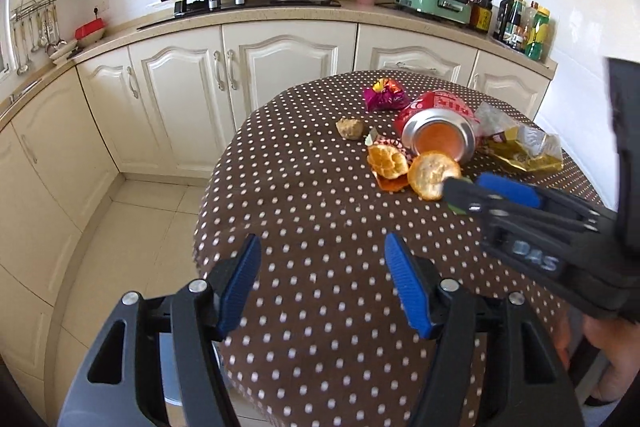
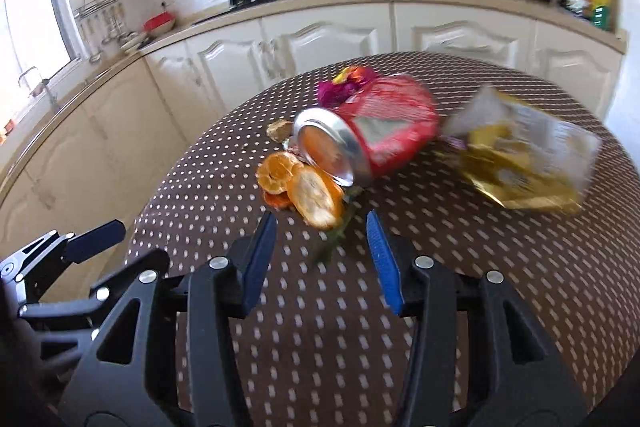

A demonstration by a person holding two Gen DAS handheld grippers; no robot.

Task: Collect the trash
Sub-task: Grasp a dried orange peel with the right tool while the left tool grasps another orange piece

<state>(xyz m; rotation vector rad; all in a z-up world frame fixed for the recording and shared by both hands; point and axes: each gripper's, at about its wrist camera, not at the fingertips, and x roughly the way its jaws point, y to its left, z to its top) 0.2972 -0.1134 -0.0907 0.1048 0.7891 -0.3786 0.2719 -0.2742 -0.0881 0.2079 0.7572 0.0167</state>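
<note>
Left wrist view: left gripper [image 1: 320, 287] hangs over the near edge of the round, polka-dot tabletop [image 1: 320, 227], tilted downward, jaws spread, nothing between them. Trash sits in one cluster toward the far right edge: a red can [image 1: 436, 131] on its side with its mouth facing the camera, two orange peels [image 1: 412, 167] just before it, a brown lump [image 1: 351, 127] to the left, a purple wrapper [image 1: 384, 95] behind, a gold-and-clear wrapper [image 1: 524, 147] at the right edge. The heap probably lets one sweep reach everything. Right gripper [image 1: 476, 187] enters from the right, tips near the nearer peel.

Right wrist view, blurred: right gripper [image 2: 322, 247] angled down, jaws parted and empty, aimed at the peels [image 2: 304, 187]. A green scrap [image 2: 336, 239] lies on the cloth between the fingers, ungripped. Can [image 2: 372, 135] just beyond.
</note>
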